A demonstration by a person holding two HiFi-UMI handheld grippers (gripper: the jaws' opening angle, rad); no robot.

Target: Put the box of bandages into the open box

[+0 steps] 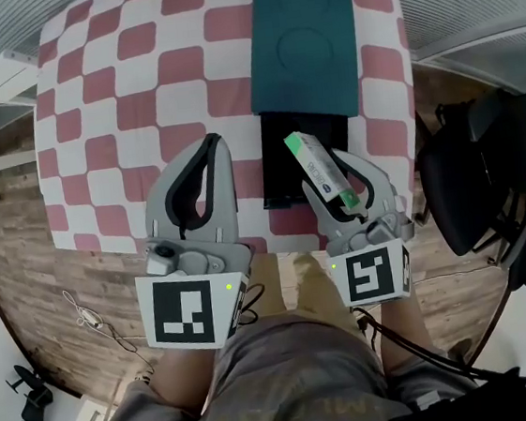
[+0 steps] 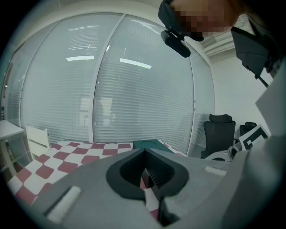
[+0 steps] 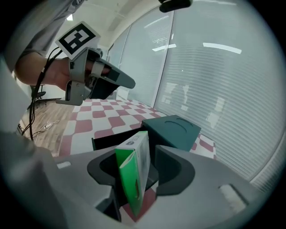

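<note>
The box of bandages [image 1: 314, 163] is not yet in the open box [image 1: 277, 165]. It stands on edge between the jaws of the right gripper [image 1: 331, 176], at the open box's near edge, with its far end reaching over the black cavity. The jaws stand wide: the box of bandages leans on one pad and a gap shows beside the other, so it looks loosely cradled rather than pinched. I judge the delivery nearly finished; what is left is for it to drop clear and settle on the open box's floor. The left gripper [image 1: 211, 146] hovers to the left of the open box, jaws together and nothing in them.

Only the head view gives the layout: the teal lid [image 1: 300, 40] lies at the open box's far end on the checked desk [image 1: 137, 96]. Only the right gripper view shows the gap at the pad and the tilt of the box of bandages. The left gripper view shows its own closed tips, a blind-covered window [image 2: 111, 89] and an office chair [image 2: 219, 134], but no box of bandages.
</note>
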